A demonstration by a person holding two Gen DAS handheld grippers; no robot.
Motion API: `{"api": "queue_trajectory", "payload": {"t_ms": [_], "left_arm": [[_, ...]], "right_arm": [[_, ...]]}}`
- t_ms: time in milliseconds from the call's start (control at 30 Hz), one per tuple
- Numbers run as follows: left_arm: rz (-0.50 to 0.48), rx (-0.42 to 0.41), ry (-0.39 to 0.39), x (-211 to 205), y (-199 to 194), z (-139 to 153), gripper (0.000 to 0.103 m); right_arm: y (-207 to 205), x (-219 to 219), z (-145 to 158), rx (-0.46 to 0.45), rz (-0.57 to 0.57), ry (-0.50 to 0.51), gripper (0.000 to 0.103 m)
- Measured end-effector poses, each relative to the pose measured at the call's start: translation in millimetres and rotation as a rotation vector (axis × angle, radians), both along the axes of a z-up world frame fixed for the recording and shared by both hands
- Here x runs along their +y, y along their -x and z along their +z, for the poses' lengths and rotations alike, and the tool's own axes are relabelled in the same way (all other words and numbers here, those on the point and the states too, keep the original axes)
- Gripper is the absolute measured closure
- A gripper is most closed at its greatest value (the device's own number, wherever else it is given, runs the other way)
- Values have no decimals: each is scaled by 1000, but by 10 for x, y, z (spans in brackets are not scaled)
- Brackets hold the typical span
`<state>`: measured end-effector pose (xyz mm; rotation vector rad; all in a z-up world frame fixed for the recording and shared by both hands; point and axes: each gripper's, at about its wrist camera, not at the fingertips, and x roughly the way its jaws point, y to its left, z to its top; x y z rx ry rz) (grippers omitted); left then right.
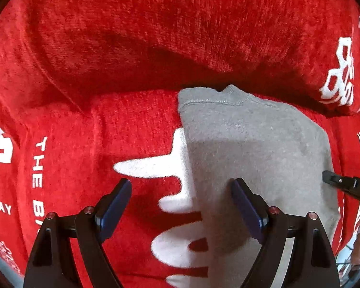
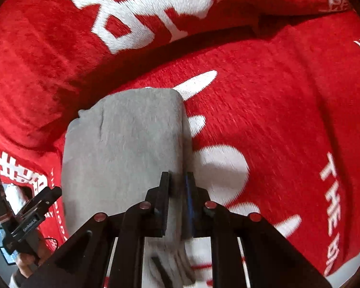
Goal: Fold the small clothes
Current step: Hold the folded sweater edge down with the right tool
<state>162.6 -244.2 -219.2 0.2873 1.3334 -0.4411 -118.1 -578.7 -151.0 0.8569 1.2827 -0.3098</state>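
One soft, light grey garment [image 1: 256, 144] lies on the red blanket [image 1: 132, 36]; your right gripper [image 2: 177, 189] pinches its limp near edge, your left gripper [image 1: 181, 187] hangs spread above it, so grip hems and corners.

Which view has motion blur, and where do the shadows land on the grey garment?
Left wrist view: sharp, with a hard diagonal shadow across the grey garment and a dark shadow band under the red blanket fold. Right wrist view: streaky motion blur low down around the right gripper and the white print; fisheye bending at both rims.
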Motion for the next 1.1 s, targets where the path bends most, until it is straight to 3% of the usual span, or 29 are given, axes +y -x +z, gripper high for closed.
{"api": "queue_trajectory", "payload": {"t_ms": [133, 233, 400, 633, 767, 967, 1100], "left_arm": [[-40, 9, -8, 131, 141, 116, 17], [-64, 62, 24, 198, 334, 193, 17], [-88, 93, 14, 232, 721, 167, 17], [-97, 125, -27, 360, 985, -124, 16], [-101, 124, -31, 361, 1034, -119, 16], [-104, 124, -38, 337, 1039, -86, 16], [-92, 136, -31, 349, 1022, -91, 16]], "right_arm": [[254, 228, 195, -26, 29, -47, 89], [362, 469, 297, -30, 72, -45, 89], [340, 798, 278, -5, 157, -24, 89], [473, 742, 248, 59, 186, 23, 89], [473, 787, 109, 93, 209, -11, 88], [635, 665, -186, 158, 155, -30, 89], [656, 684, -172, 151, 157, -19, 89]]}}
